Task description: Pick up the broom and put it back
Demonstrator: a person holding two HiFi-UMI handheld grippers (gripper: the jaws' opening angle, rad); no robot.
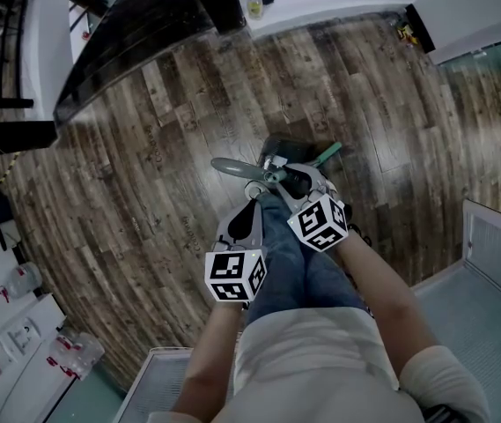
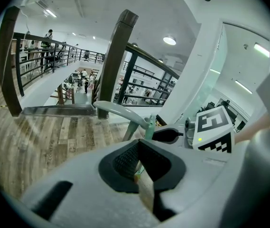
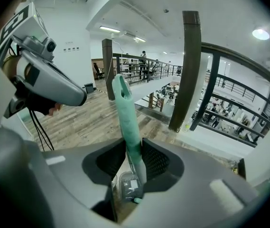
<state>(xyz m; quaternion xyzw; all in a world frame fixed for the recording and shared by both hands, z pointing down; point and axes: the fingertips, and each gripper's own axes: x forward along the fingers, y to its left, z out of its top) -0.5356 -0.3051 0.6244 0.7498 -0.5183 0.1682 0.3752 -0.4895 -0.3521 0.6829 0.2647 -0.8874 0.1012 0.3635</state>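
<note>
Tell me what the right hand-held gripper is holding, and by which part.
The right hand-held gripper is shut on a pale green plastic broom handle, gripping its shaft partway along.

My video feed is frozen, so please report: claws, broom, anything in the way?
Right claw shut on teal broom handle. Left claw shut on thin stem. Grey curved handle just beyond it.

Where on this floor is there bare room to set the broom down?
Bare wooden floor lies between the dark railing and the person's legs, and also right of the legs toward the white pillar. It is crowded around the broom.
</note>
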